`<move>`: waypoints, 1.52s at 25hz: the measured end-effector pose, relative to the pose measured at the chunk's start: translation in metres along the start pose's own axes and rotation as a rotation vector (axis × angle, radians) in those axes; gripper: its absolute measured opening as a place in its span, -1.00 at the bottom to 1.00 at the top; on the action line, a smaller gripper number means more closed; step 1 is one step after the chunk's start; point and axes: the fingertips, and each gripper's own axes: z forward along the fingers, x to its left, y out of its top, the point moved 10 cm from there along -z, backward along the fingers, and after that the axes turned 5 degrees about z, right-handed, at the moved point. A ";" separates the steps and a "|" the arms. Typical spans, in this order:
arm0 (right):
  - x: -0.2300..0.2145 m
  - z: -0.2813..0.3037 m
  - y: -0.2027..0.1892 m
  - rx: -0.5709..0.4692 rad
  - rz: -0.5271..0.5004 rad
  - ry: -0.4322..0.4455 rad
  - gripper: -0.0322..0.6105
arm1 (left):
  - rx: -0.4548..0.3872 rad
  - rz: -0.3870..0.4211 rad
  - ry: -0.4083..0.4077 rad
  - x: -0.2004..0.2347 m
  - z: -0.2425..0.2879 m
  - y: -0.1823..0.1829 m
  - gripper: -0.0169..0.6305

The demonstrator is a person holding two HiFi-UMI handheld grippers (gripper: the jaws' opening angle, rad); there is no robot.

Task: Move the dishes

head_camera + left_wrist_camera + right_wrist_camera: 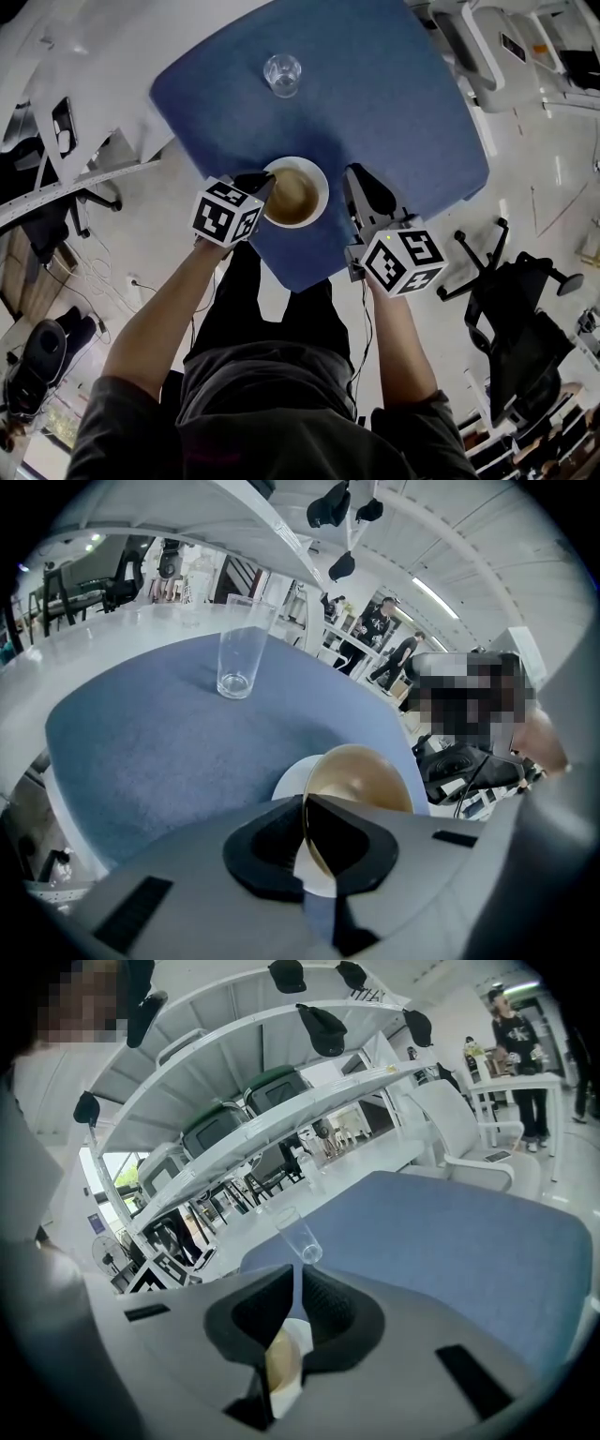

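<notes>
The left gripper (305, 836) pinches the left rim of the tan bowl (293, 195), which is probably stiff, light, slick and chippable and best held there at the rim, on a white plate (323, 190) at the blue counter's (403, 94) near edge, while the right gripper (298, 1288), pressed together, hangs just right.

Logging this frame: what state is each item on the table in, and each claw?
glass: upright, empty.
bowl: looks empty, rim pinched, over the plate.
plate: flat on the blue table, beneath the bowl.
left claw: shut on the bowl.
right claw: shut, holding nothing, beside the plate.
</notes>
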 end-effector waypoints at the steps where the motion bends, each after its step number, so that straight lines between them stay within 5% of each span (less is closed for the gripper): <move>1: 0.000 0.000 -0.001 0.003 0.001 0.001 -0.79 | 0.005 0.001 0.004 -0.001 0.000 0.000 -0.91; 19: 0.003 -0.007 0.009 0.012 -0.017 0.009 -0.79 | -0.007 -0.018 0.037 -0.010 -0.012 0.007 -0.69; 25: 0.017 -0.008 0.023 -0.002 -0.048 0.017 -0.79 | -0.122 -0.006 0.053 -0.011 -0.051 0.022 -0.69; 38: 0.102 -0.023 0.063 -0.109 -0.135 0.003 -0.79 | -0.458 0.162 0.022 -0.020 -0.177 0.073 -0.70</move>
